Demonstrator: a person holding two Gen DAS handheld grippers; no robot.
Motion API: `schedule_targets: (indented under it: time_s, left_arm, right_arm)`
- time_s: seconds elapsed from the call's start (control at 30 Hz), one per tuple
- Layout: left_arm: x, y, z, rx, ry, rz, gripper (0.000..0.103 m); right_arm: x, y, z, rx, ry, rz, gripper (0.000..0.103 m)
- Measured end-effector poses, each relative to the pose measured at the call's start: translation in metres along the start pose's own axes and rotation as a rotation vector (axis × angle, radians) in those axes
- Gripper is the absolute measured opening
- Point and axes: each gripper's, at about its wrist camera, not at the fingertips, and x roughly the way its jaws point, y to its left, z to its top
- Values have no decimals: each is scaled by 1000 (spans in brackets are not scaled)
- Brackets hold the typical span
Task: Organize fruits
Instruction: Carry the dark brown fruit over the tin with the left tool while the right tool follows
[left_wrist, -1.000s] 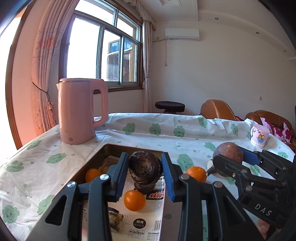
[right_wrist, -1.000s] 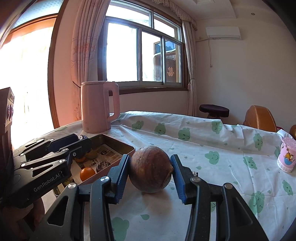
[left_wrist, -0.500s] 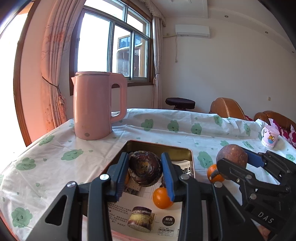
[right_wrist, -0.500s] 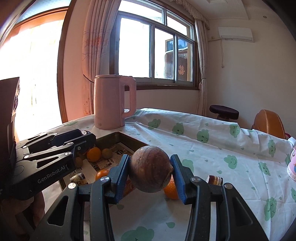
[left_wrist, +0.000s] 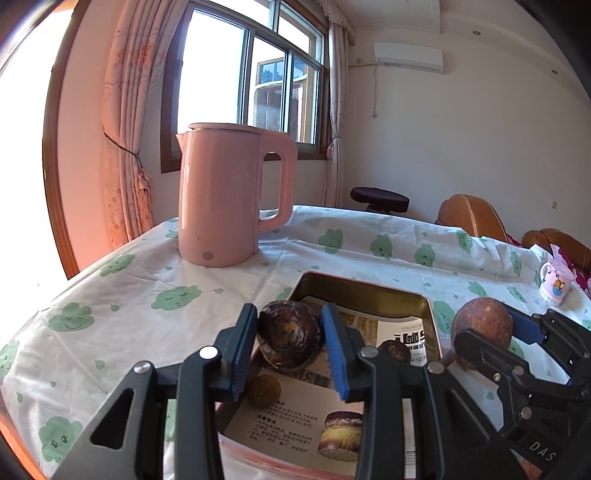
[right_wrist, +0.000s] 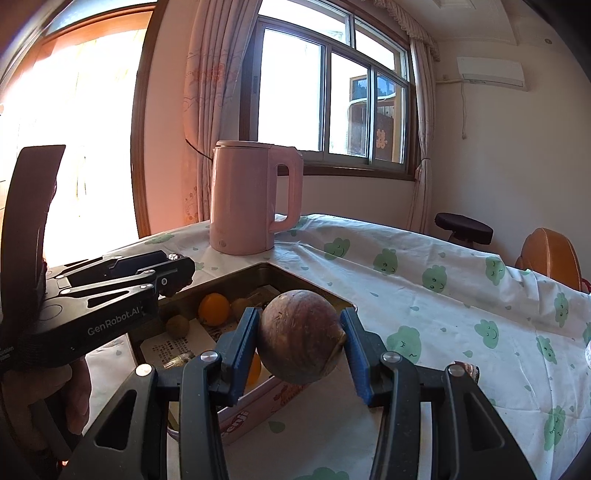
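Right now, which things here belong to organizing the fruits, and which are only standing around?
Part of the job:
- dark wrinkled fruit in the left gripper
- round brown fruit in the right gripper
- metal tin lined with printed paper
- orange and small brown fruits already in the tin

Just standing around:
- pink kettle
- cartoon mug
- stool
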Motion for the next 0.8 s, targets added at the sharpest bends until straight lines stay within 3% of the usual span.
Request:
schedule_targets:
  time_s: [0.8]
  left_arm:
    - [15, 6, -5, 6, 85, 8, 38]
  right_arm:
    - [23, 27, -2, -48, 109, 73, 47]
